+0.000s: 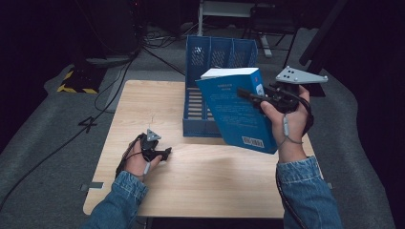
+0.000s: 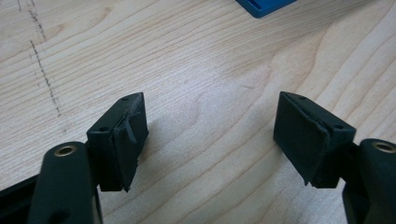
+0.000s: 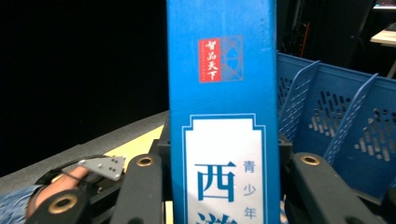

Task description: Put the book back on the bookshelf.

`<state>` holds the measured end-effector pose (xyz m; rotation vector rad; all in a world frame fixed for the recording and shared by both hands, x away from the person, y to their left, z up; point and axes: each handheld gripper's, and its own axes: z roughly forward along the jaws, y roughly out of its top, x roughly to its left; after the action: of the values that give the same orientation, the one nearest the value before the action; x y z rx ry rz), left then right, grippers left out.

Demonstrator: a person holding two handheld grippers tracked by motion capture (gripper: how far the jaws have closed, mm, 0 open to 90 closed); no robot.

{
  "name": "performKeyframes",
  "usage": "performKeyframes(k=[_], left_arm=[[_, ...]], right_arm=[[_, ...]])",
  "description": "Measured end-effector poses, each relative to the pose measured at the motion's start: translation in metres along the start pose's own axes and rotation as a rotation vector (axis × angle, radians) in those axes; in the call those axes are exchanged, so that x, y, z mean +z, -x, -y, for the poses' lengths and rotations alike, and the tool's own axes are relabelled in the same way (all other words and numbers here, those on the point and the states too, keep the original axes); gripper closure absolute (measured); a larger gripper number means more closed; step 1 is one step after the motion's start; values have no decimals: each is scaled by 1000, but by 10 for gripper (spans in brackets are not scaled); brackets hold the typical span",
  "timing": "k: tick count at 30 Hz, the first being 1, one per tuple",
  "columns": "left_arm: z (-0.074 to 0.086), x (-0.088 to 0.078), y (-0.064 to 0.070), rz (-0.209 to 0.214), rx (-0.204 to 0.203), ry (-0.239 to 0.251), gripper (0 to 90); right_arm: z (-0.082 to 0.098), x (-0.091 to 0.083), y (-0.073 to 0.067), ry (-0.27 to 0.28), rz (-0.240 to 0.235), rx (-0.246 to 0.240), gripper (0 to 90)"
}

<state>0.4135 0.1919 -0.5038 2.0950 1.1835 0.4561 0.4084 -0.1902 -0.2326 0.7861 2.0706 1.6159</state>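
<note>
So the right gripper [image 1: 251,97] has its fingers clamped on the spine of a thick blue paperback book [image 1: 239,109] with a white label, holding it up off the light wooden worktop [image 1: 200,181], tilted, over the right half near the far edge. Right behind it sits a blue plastic slotted file rack [image 1: 215,62], standing at the far edge of the worktop around the middle. The book's lower corner hangs just in front of the rack's base. The left gripper [image 1: 167,152] rests low near the left edge, fingers [image 2: 119,140] spread wide apart with only bare wood between them.
</note>
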Motion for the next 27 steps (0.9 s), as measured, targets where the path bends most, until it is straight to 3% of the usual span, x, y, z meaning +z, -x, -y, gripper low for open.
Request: performKeyframes(k=[5, 16, 27], left_arm=[[1, -1, -1, 5, 2, -4, 239], [10, -10, -4, -2, 6, -4, 236], [11, -11, -4, -5, 1, -4, 236]], right_arm=[[-8, 5, 17, 23, -5, 16, 617], [-22, 27, 50, 30, 33, 52, 617], [-18, 52, 81, 79, 55, 124, 617]])
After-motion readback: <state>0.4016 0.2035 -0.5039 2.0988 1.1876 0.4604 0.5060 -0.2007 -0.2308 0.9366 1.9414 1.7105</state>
